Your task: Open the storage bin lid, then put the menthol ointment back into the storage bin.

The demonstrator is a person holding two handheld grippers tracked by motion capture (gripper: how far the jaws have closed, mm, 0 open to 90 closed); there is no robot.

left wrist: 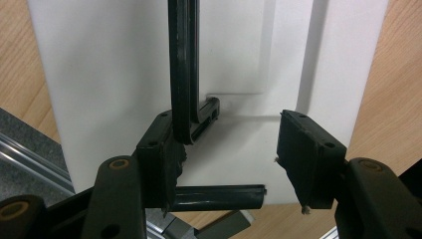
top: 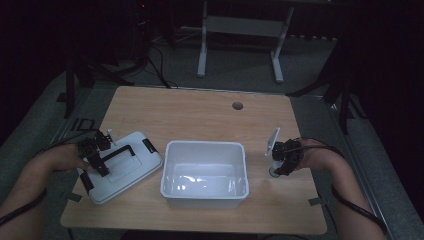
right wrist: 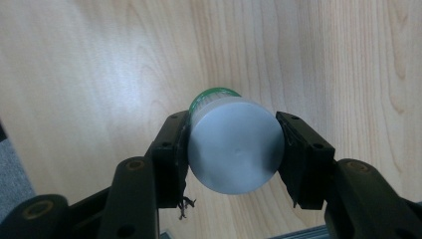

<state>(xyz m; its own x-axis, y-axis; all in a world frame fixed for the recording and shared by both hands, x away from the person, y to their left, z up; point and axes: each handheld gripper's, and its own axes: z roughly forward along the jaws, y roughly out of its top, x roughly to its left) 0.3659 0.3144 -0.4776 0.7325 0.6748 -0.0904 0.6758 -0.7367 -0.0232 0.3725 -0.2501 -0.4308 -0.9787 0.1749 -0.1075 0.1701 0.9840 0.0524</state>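
At three o'clock of the bin (top: 205,172), the right gripper (top: 280,167) has its jaws closed on a bottle (right wrist: 233,144) standing on the counter (top: 200,112), not yet lifted. At nine o'clock, the lid (top: 122,167) lies flat beside the bin, off it. The left gripper (left wrist: 229,149) hovers over it, jaws wide, one jaw against the black handle (left wrist: 181,69), gripping nothing. The bin looks empty, so I judge that loading the bottle and fitting the lid both remain.
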